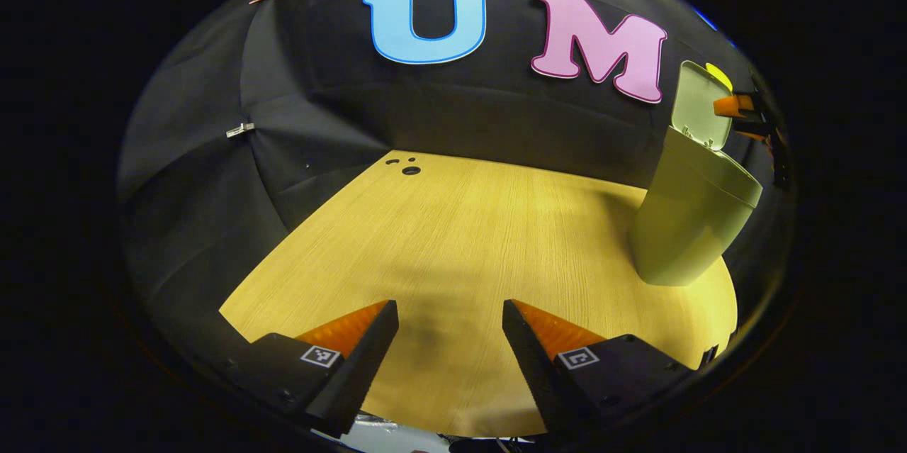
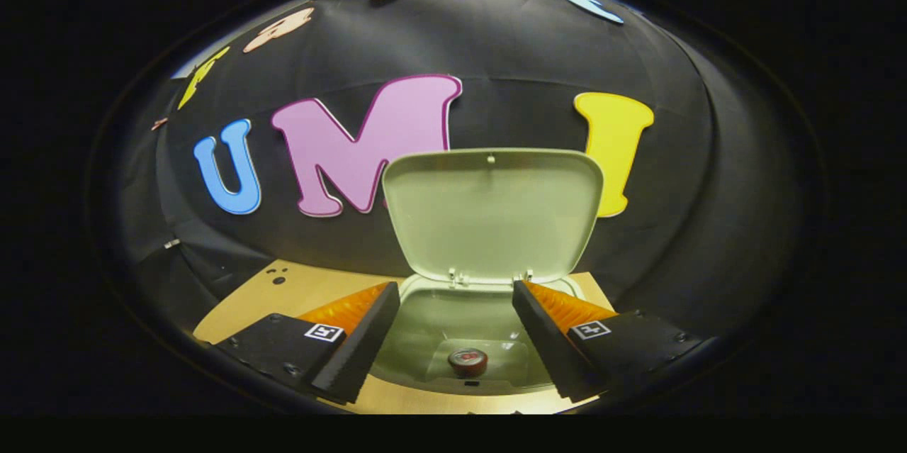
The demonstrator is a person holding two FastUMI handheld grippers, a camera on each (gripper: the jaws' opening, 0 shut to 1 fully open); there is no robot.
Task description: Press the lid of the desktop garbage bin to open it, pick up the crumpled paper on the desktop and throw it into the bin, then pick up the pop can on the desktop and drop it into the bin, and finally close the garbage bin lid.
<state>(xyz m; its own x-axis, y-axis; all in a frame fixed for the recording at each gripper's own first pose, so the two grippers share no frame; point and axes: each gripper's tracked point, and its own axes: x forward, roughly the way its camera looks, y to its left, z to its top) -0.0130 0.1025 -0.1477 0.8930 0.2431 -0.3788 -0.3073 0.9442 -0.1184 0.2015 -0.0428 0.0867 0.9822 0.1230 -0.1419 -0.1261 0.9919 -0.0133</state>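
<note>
R gripper (image 2: 453, 318) hangs just above the bin's (image 1: 680, 226) mouth, fingers apart, nothing between them. Bin lid (image 2: 492, 212) stands upright at the bin's far rim. Pop can (image 2: 468, 361) lies inside the bin at the bottom. L gripper (image 1: 450, 325), well apart from the bin, fingers apart & empty, over the wooden desktop (image 1: 460, 226).

Left claw (image 1: 450, 315): two wedge-shaped fingers taper toward their tips, with ribbed inner faces. Each finger sits on a flat, dark mounting block carrying a small square black-and-white marker tag and small round screw heads. Right claw (image 2: 453, 297): the same build, two tapering ribbed wedges on flat dark blocks, each block with a square marker tag and screws near its edges.
</note>
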